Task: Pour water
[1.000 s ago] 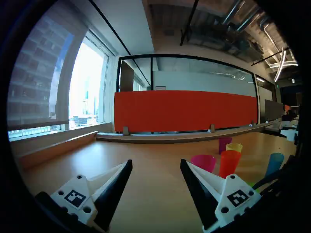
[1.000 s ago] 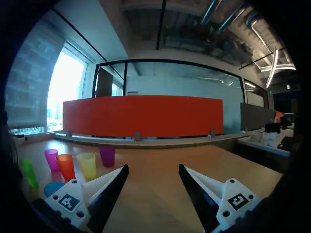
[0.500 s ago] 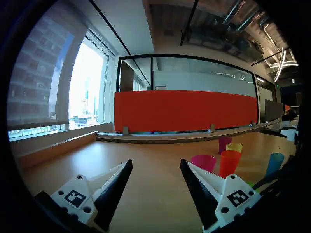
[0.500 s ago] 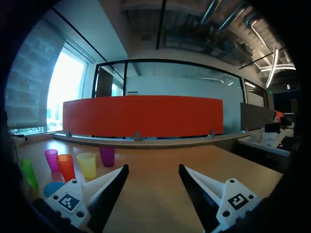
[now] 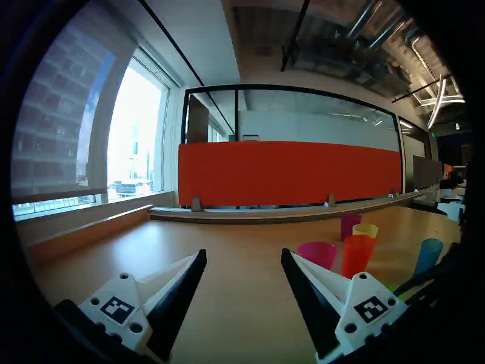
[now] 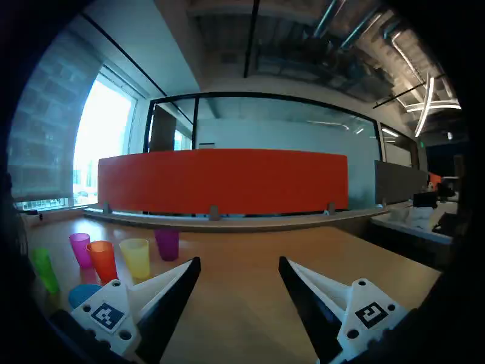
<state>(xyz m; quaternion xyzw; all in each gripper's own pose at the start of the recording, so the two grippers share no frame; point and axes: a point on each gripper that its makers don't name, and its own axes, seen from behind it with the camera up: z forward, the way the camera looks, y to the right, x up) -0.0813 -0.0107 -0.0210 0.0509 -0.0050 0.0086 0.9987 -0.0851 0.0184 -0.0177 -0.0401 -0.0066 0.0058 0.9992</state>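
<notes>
Several coloured plastic cups stand on the wooden table. In the left gripper view a pink cup, an orange cup, a yellow cup, a purple cup and a blue cup stand to the right of my left gripper, which is open and holds nothing. In the right gripper view the pink cup, orange cup, yellow cup, purple cup, a green cup and the blue cup stand left of my open right gripper.
An orange divider panel runs along the table's far edge. Large windows line the left wall. Another desk with white objects lies beyond the table's right edge.
</notes>
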